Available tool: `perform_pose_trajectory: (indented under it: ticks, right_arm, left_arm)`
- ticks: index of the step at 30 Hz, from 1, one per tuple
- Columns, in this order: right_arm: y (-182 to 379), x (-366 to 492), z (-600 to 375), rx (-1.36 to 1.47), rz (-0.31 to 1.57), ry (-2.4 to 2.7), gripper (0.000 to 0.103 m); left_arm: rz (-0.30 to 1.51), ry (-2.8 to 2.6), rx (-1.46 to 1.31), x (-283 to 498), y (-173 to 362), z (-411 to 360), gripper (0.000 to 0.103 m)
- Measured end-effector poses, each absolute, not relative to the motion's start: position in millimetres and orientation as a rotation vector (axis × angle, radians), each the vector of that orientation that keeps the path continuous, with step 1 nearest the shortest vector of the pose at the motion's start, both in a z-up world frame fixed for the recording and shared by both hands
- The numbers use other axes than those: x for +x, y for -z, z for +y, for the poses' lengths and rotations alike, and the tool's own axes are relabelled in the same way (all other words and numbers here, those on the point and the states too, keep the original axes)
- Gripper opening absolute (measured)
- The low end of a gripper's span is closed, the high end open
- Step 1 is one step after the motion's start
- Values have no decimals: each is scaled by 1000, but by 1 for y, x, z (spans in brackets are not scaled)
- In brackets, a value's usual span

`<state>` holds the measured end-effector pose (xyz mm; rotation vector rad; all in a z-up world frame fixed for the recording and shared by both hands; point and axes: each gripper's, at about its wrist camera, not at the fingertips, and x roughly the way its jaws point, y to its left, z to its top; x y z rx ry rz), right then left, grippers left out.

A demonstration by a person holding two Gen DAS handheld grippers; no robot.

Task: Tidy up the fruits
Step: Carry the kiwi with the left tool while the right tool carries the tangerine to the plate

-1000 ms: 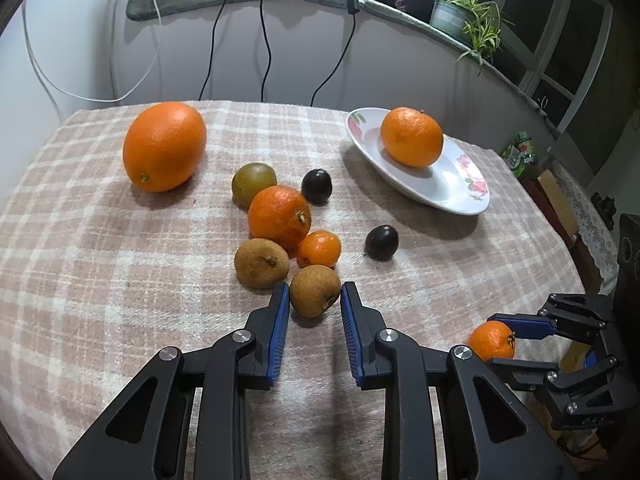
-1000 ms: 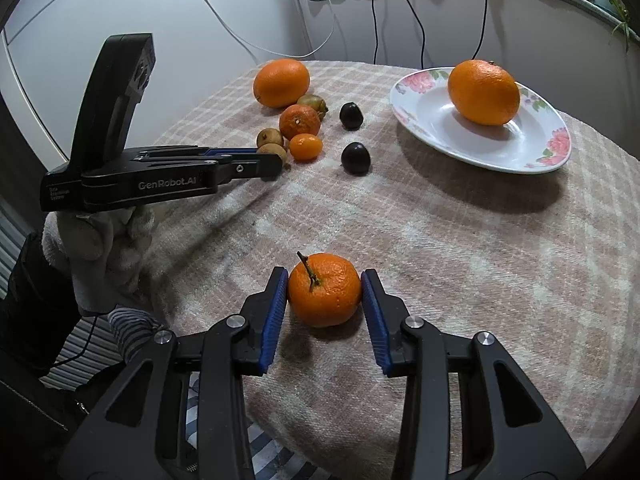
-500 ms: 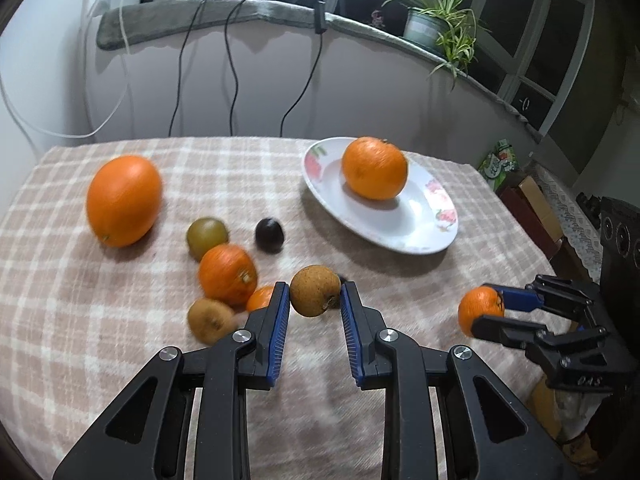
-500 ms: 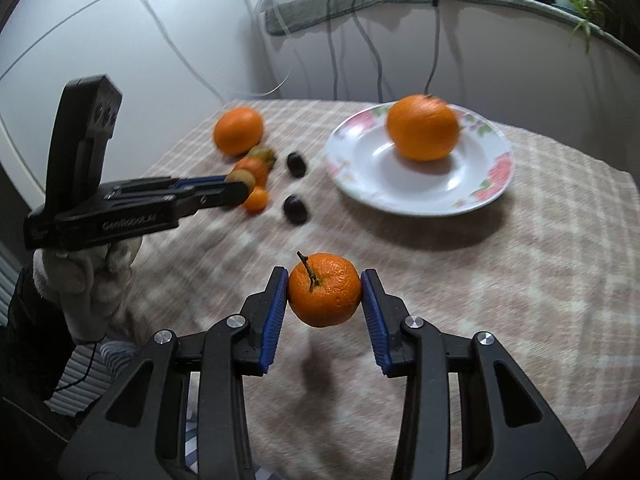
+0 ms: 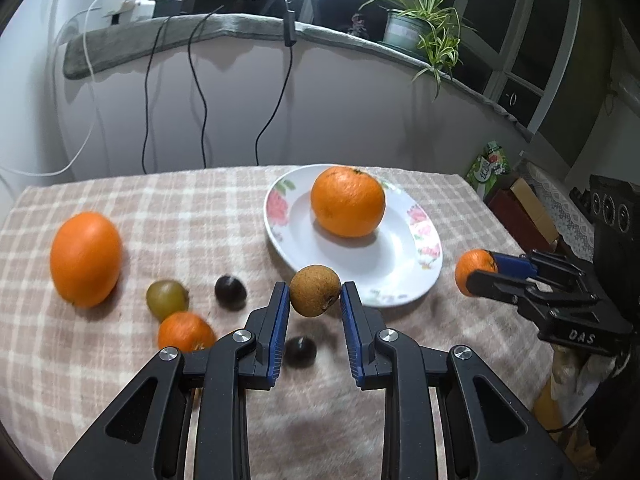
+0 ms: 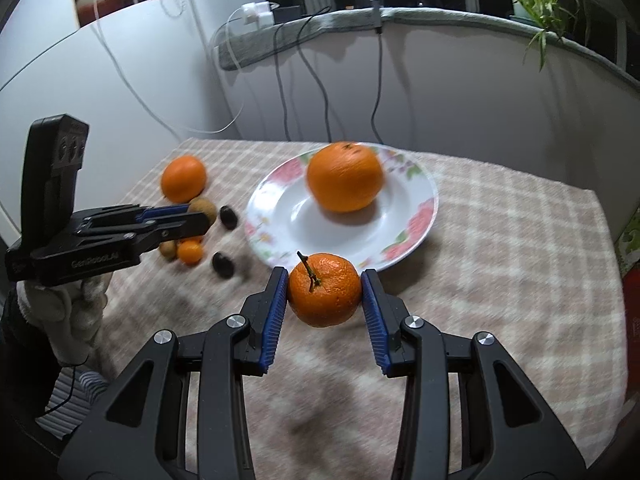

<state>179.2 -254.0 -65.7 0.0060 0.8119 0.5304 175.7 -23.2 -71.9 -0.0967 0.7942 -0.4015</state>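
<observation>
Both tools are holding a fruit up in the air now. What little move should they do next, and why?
Probably carry both a bit farther forward over the plate, then lower. The left tool is shut on the brown fruit and the right tool on the small orange, both near the plate's front rim, where only the big orange sits, with bare space beside it.
</observation>
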Motion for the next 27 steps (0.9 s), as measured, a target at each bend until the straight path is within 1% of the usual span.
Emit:
perform_pose_trajectory:
  ticks: [11, 27]
  right_arm:
    - [74, 219, -262, 6, 829, -497, 39]
    - [84, 251, -260, 2, 844, -494, 39]
  left_arm:
    - [799, 412, -74, 202, 73, -38, 25]
    - [821, 416, -41, 228, 80, -54, 25]
